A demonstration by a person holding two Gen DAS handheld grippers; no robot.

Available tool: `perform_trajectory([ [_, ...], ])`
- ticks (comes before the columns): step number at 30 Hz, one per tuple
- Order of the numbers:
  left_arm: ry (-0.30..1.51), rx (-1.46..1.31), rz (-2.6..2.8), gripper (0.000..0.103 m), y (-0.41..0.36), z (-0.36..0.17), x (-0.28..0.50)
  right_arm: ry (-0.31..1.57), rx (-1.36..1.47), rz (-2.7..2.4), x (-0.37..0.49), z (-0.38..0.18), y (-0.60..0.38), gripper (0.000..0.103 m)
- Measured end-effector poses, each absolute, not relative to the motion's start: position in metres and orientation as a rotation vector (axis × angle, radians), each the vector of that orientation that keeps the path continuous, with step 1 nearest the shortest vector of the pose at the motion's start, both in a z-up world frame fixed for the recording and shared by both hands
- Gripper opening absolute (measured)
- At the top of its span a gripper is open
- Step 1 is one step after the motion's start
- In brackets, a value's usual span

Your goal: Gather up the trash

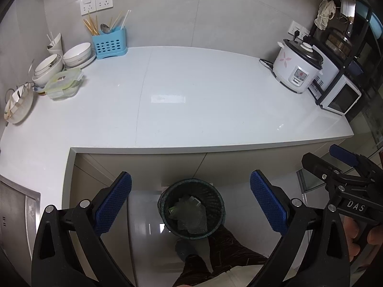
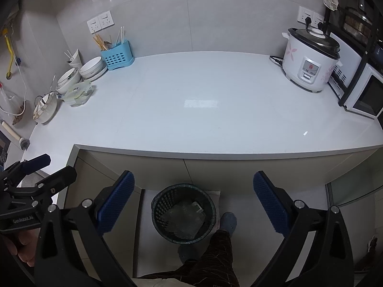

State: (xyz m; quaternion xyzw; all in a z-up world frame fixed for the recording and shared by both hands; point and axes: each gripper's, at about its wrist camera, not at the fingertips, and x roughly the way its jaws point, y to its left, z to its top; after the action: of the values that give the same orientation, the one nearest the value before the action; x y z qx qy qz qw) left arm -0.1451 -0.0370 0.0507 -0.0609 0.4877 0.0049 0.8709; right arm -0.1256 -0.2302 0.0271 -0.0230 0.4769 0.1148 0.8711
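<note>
Filling most of both views, the white counter carries no loose rubbish on its middle part; only kitchen things stand along its edges. At the right side there is the rice cooker beside a small oven. At the left corner I see stacked bowls, a lidded food box and a blue cutlery holder.

On the floor below the counter edge stands the black mesh bin, next to the person's feet. The trash lies inside it: crumpled clear plastic film and what looks like a small wrapper with some green. I judge that the collecting is finished or almost finished.

This trash seems very light, soft and thin, also a little slippery, so it will crush and not resist. If it must be taken again, a raised fold is the best place to pinch. The bin itself looks light and stiff, and its rim is the place to hold.

The left gripper hangs above the bin with jaws wide apart and nothing between them. The right gripper is the same, wide and empty.
</note>
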Motion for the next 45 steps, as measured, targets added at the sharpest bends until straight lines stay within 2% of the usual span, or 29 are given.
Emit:
perform_trajectory([
  [45, 1.027, -0.125, 0.063, 0.097, -0.039, 0.054, -0.146, 1.003, -0.074, 0.251, -0.129, 0.029, -0.219, 0.095],
])
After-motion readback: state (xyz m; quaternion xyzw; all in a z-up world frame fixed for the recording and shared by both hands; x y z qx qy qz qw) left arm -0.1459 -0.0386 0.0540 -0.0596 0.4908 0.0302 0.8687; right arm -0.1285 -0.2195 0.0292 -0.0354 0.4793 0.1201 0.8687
